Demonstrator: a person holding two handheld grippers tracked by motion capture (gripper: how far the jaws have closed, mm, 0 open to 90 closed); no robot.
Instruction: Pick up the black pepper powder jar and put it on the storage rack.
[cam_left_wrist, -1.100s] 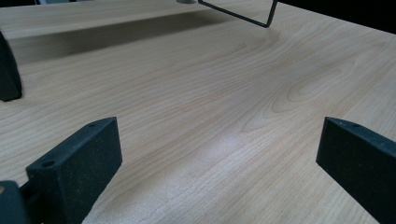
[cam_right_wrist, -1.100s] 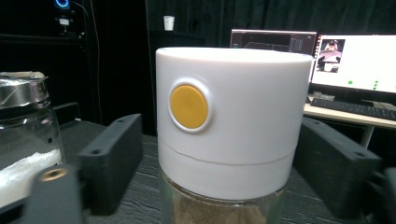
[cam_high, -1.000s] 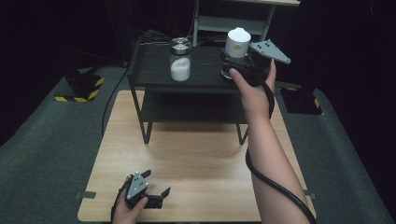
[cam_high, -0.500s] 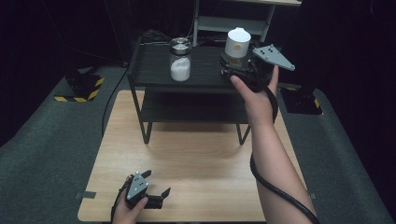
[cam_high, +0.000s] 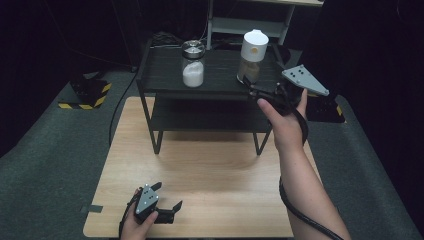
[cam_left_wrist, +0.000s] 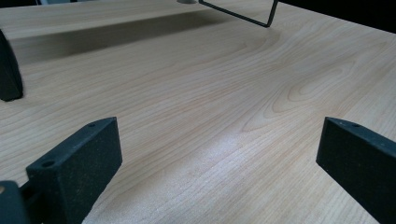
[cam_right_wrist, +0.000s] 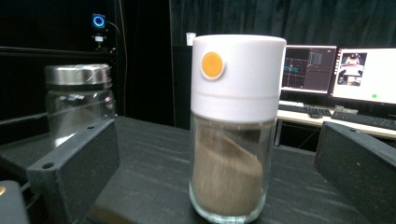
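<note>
A glass shaker (cam_high: 252, 54) with a white cap and an orange dot holds brown powder and stands upright on the top of a black shelf (cam_high: 165, 67). My right gripper (cam_high: 256, 91) hovers at the shelf's front right edge, open, just short of the shaker. In the right gripper view the shaker (cam_right_wrist: 233, 135) stands ahead of the right gripper (cam_right_wrist: 219, 154), whose jaws are spread wide and touch nothing. My left gripper (cam_high: 167, 196) rests open at the near left of the wooden table (cam_high: 215, 170); in the left gripper view my left gripper (cam_left_wrist: 219, 154) has bare wood between its jaws.
A metal-lidded glass jar (cam_high: 192, 64) with white powder stands left of the shaker, and the jar (cam_right_wrist: 77, 100) appears at left in the right gripper view. The shelf has a lower tier (cam_high: 200, 116). Monitors (cam_right_wrist: 359, 74) glow behind. Grey carpet (cam_high: 55, 150) surrounds the table.
My right gripper has drawn back from the shaker toward the person and to the right. The shaker stays on the shelf. The left gripper has not moved.
</note>
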